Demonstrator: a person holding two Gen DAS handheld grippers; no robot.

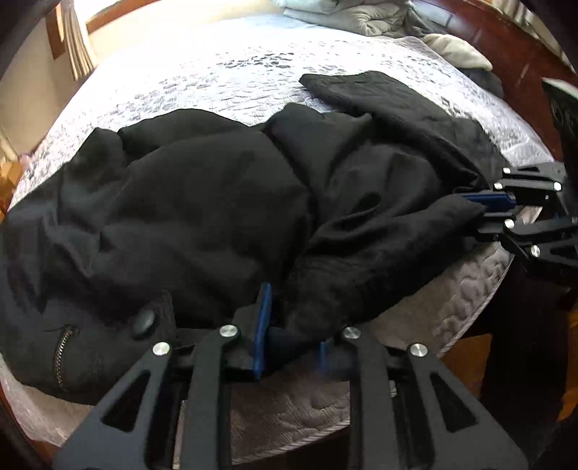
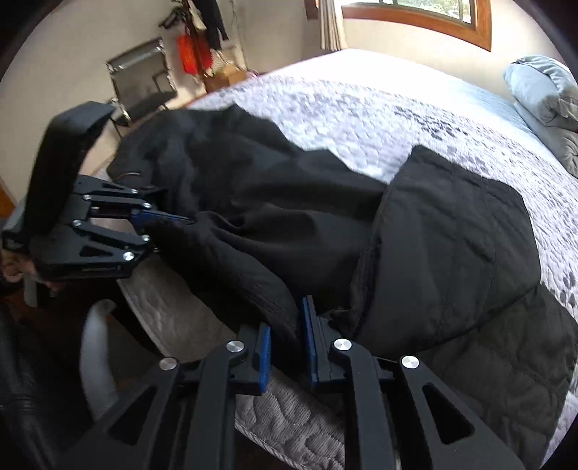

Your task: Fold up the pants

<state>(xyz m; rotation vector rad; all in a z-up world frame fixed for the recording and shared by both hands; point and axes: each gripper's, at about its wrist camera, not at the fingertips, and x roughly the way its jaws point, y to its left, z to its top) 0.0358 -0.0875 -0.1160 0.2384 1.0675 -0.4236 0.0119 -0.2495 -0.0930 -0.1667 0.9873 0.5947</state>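
Black pants (image 1: 216, 202) lie bunched on the bed (image 1: 216, 72), running from 9 to 3 o'clock, with the left gripper (image 1: 289, 336) and right gripper (image 2: 285, 343) each pinching the near edge.

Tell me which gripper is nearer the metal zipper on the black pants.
Left. The left gripper grips black pants fabric just beside the metal zipper; the right gripper clamps fabric far across the garment.

Daylight from window (image 2: 415, 18) glares on bed (image 2: 361, 94) beneath it; black pants (image 1: 202, 202) lose detail; fisheye-bent, blurred edges.
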